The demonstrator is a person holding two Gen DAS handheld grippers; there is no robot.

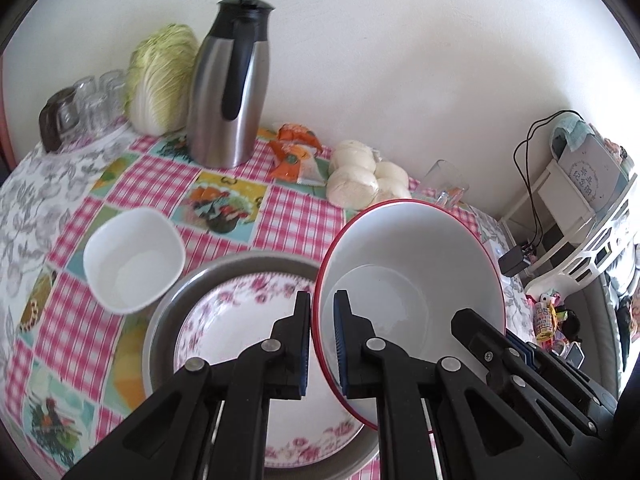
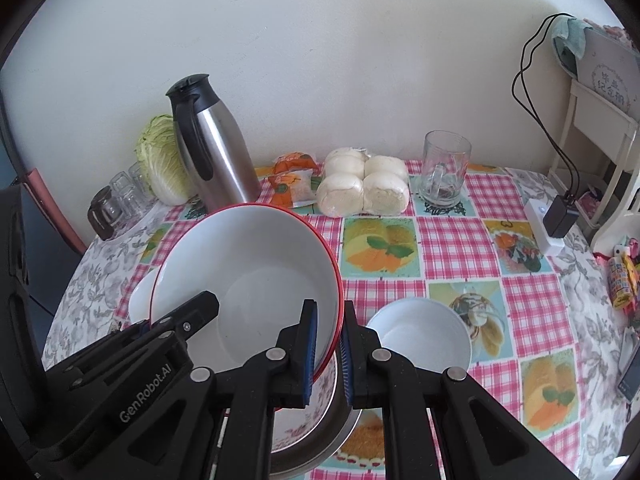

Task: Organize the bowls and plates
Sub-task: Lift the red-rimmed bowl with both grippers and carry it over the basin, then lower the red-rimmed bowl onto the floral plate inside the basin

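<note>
A white bowl with a red rim is held tilted above a floral plate that lies in a metal pan. My left gripper is shut on the bowl's left rim. My right gripper is shut on its right rim. A small white square bowl sits left of the pan; its edge shows in the right wrist view. Another small white bowl sits right of the pan.
At the back of the checked tablecloth stand a steel thermos, a cabbage, glasses, snack packets, steamed buns and a glass mug. A charger and a white rack are at the right.
</note>
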